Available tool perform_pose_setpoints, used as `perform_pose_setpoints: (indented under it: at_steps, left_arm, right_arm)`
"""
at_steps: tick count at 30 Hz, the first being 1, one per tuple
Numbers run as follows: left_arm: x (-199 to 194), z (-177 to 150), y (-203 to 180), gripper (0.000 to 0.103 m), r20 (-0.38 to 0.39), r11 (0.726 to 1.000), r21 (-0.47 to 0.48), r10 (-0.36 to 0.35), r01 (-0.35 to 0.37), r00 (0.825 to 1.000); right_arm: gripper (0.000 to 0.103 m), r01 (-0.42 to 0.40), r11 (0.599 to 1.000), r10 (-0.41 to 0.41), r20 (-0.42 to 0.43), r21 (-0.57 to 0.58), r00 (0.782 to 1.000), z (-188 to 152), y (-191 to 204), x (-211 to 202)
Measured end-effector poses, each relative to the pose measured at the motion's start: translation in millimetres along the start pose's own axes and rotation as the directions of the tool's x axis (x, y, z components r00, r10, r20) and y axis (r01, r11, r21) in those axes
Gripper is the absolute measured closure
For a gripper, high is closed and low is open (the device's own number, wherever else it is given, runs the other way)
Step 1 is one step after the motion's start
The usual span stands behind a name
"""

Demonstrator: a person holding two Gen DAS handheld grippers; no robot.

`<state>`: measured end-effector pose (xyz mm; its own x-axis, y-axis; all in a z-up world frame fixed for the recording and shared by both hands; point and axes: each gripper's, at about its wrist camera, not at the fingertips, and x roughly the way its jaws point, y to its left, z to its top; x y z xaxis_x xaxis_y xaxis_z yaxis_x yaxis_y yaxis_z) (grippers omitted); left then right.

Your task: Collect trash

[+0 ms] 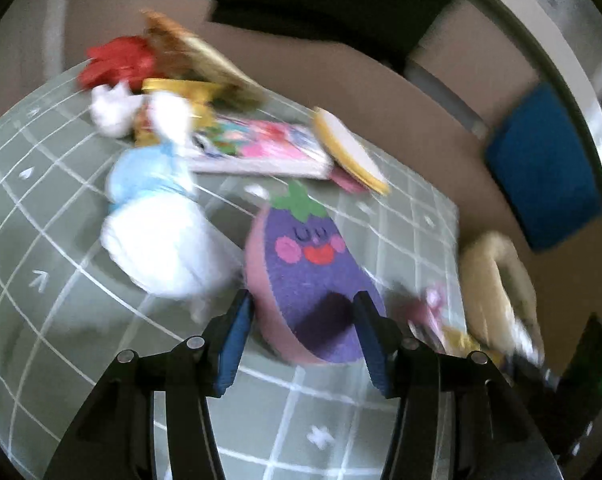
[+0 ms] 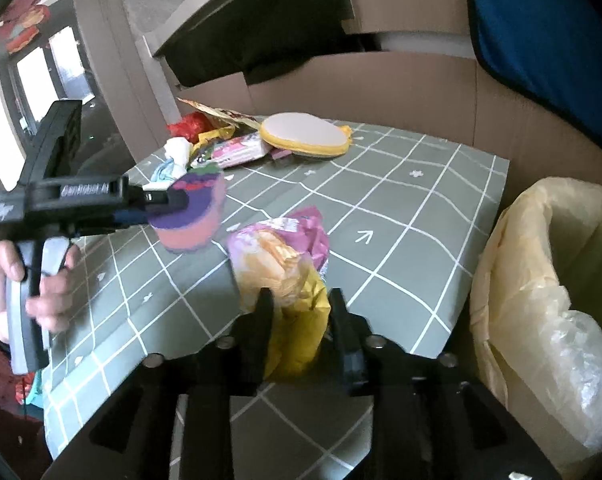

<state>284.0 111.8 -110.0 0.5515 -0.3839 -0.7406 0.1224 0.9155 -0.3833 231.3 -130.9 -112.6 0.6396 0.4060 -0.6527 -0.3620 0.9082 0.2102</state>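
- Pickup step: left gripper spread around eggplant sponge, pads apparently not yet pressing.
- Right gripper parted around yellow-pink wrapper; lined bin rightward.
- Next: probably squeezing, carrying binward.

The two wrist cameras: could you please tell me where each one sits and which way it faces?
Left wrist: on the left gripper, looking down along its fingers at the eggplant sponge between them, over the checked tablecloth; only the fingers show.
Right wrist: on the right gripper, looking down at a pink-and-yellow wrapper between its fingers; the person's left hand holding the left gripper shows at left.
Shared: eggplant sponge, checked tablecloth, litter pile, yellow bin bag.
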Motion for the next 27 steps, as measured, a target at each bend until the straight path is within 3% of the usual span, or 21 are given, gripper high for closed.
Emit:
perform_pose_setpoints:
  at_steps: [6, 9, 12, 19, 21, 24, 27]
  left_arm:
    - [-10, -17, -3, 0.051, -0.091, 0.992, 0.028, -0.121, 0.124, 0.989]
    - [-21, -19, 0, 0.051, -0.06, 0.995, 0.029, -0.089, 0.091, 0.994]
    - [-30, -15, 10, 0.051, -0.017, 0.997, -0.026, -0.066, 0.066, 0.998]
    - [-28, -5, 33, 0.051, 0.024, 0.985, -0.159, -0.058, 0.061, 0.998]
    - [-24, 0, 36, 0.051, 0.024, 0.983, -0.175, -0.058, 0.061, 0.998]
    - [-13, 7, 37, 0.051, 0.025, 0.981, -0.191, -0.019, 0.023, 1.0]
    - [-4, 9, 41, 0.051, 0.031, 0.969, -0.249, 0.009, -0.001, 0.999]
  right_arm:
    - [0.059, 0.007, 0.999, -0.004, 0.061, -0.044, 0.998, 9, 0, -22]
    - [0.055, -0.043, 0.997, 0.047, 0.05, -0.067, 0.998, 19, 3, -21]
    - [0.052, -0.079, 0.993, 0.079, -0.001, -0.084, 0.997, 27, 8, -1]
    - [0.053, -0.043, 0.997, 0.037, -0.091, -0.058, 0.995, 27, 5, 44]
    - [0.073, -0.04, 0.998, 0.035, -0.089, -0.056, 0.995, 24, 4, 45]
    - [0.08, -0.076, 0.997, 0.073, -0.088, -0.031, 0.993, 17, -1, 36]
    - [0.08, -0.089, 0.996, 0.087, -0.088, -0.021, 0.992, 7, -1, 26]
